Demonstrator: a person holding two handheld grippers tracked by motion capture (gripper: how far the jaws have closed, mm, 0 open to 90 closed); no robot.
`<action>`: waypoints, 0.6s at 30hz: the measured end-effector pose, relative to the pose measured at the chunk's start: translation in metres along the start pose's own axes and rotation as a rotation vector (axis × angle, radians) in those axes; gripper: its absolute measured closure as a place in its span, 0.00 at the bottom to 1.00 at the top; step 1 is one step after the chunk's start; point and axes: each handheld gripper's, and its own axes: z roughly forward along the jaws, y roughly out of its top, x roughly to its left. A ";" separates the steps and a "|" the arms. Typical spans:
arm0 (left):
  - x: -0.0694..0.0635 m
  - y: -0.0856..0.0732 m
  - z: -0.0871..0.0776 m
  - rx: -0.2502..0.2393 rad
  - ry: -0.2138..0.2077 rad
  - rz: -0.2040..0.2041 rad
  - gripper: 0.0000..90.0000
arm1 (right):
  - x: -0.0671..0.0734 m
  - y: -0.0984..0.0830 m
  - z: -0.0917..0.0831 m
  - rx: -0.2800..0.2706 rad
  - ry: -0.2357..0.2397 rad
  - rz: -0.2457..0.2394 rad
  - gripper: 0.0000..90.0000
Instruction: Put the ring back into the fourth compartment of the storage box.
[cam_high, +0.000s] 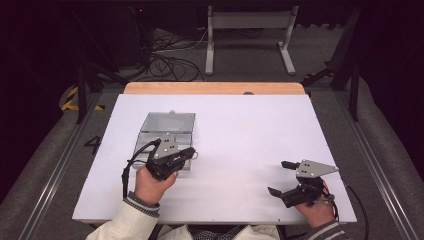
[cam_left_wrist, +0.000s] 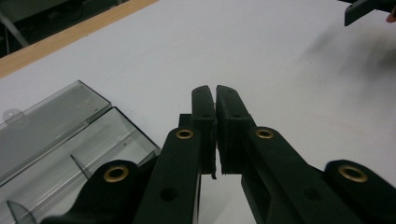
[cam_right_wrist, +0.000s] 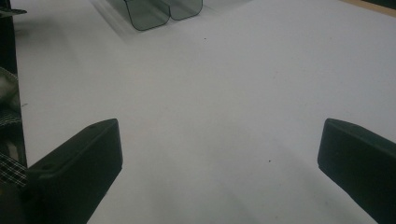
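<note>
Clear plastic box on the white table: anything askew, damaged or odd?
Nothing stands out. The clear plastic box lies open and flat, lid folded back, looking intact. The left gripper beside it is shut on nothing.

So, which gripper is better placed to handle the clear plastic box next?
Probably the left gripper: it hovers, jaws shut, at the near edge of the open clear box. The right gripper, jaws open, rests far away across the white table.
</note>
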 end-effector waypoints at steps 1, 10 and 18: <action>0.002 -0.001 -0.002 0.000 0.004 -0.002 0.97 | 0.000 0.000 0.000 0.001 0.000 -0.001 0.01; 0.015 -0.008 -0.015 -0.014 0.042 -0.041 0.97 | 0.000 0.000 0.000 0.003 0.002 -0.001 0.01; 0.025 -0.014 -0.026 -0.009 0.082 -0.054 0.97 | 0.000 0.000 0.001 0.006 0.002 -0.001 0.01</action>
